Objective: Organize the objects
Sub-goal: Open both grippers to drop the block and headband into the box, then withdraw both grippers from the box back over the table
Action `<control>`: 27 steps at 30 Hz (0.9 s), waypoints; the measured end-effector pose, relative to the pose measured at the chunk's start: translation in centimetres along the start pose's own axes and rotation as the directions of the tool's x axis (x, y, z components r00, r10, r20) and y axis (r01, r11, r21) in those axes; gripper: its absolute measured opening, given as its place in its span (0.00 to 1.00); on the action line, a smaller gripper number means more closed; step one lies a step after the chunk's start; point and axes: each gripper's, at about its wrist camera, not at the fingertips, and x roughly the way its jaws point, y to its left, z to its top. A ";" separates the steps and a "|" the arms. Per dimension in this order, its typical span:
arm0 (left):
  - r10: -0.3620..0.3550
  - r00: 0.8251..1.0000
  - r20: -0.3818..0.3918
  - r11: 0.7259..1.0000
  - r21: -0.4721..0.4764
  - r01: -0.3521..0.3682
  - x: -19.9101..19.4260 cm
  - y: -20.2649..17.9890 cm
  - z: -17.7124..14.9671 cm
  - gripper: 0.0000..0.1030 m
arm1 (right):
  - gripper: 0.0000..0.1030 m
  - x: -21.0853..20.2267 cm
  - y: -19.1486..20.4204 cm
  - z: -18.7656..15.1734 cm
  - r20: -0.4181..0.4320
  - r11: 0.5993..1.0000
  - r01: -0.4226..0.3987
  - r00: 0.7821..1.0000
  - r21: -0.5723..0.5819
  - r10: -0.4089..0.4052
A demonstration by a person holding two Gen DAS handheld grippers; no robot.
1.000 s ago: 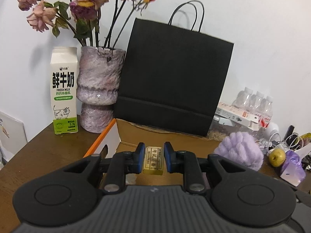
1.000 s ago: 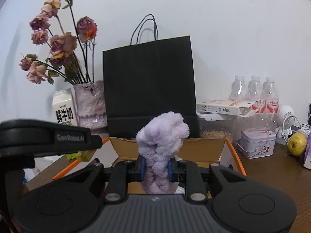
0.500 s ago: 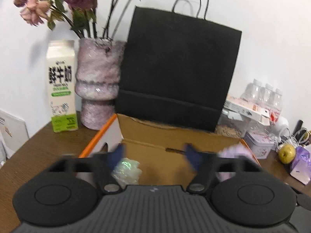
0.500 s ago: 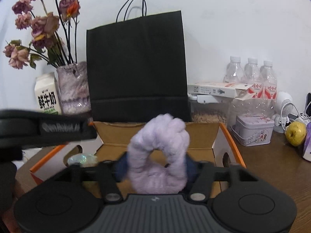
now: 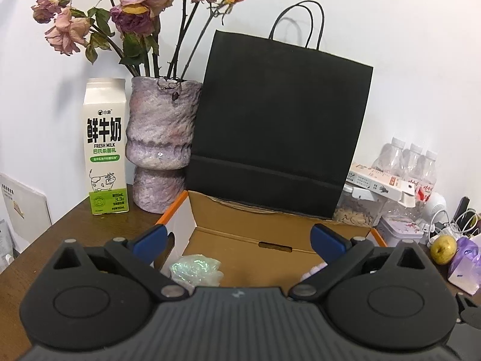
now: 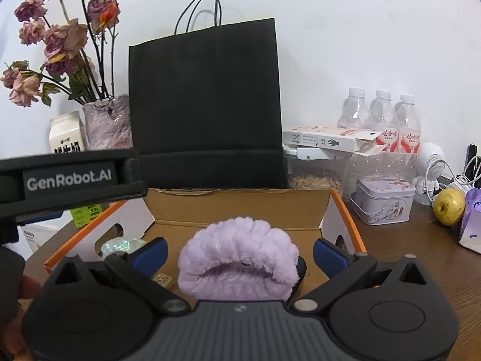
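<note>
Biggest thing ahead of both tools is the black bag [image 5: 276, 126], standing upright against the wall, straight beyond the fingertips. Just in front of it sits the open box [image 5: 249, 225], cardboard inside with orange edges, and both tools hang right over its near side.

The left hand-held gripper [image 5: 237, 240] is spread wide, blue pads far apart, nothing between them. Below its left finger, inside the box, lies a shiny crinkled wrapper [image 5: 195, 270]. Off to its left, on the counter [image 5: 75, 234], stand the vase [image 5: 160, 144] of dried roses and the milk carton [image 5: 105, 147], the carton just left of the vase.

The right hand-held gripper [image 6: 239, 254] is wide open too. The purple scrunchie [image 6: 237, 258] sits between its fingers, inside the box, touching neither pad as far as I can see. The left tool's body crosses this view at the left, above the box's left flap.

To the right of the right tool, beyond the box wall, there's a tin [image 6: 384, 198] on the counter, bottles [image 6: 381, 120] behind it, and a yellow-green fruit [image 6: 449, 206] further right.

Smallest of all: a little gold block [image 6: 162, 279], in the box, just inside the right tool's left finger, beside the scrunchie.
</note>
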 end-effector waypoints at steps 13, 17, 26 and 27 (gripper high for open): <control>-0.045 0.999 0.030 0.997 -0.062 0.046 -4.4 1.3 0.4 1.00 | 1.00 -4.7 -0.1 -0.2 0.037 1.000 -0.011 0.999 -0.025 0.012; -0.046 0.998 0.048 0.997 -0.055 0.049 -6.4 1.7 0.0 1.00 | 1.00 -6.5 -0.2 -0.7 0.050 0.999 -0.008 0.999 -0.042 0.010; -0.045 0.997 0.070 0.999 -0.025 0.047 -10.5 2.7 -1.8 1.00 | 1.00 -10.6 -0.4 -2.4 0.088 0.996 0.018 0.996 -0.092 -0.010; -0.043 0.997 0.068 0.999 -0.023 0.044 -10.8 2.9 -2.0 1.00 | 1.00 -10.9 -0.5 -2.5 0.092 0.995 0.021 0.996 -0.097 -0.012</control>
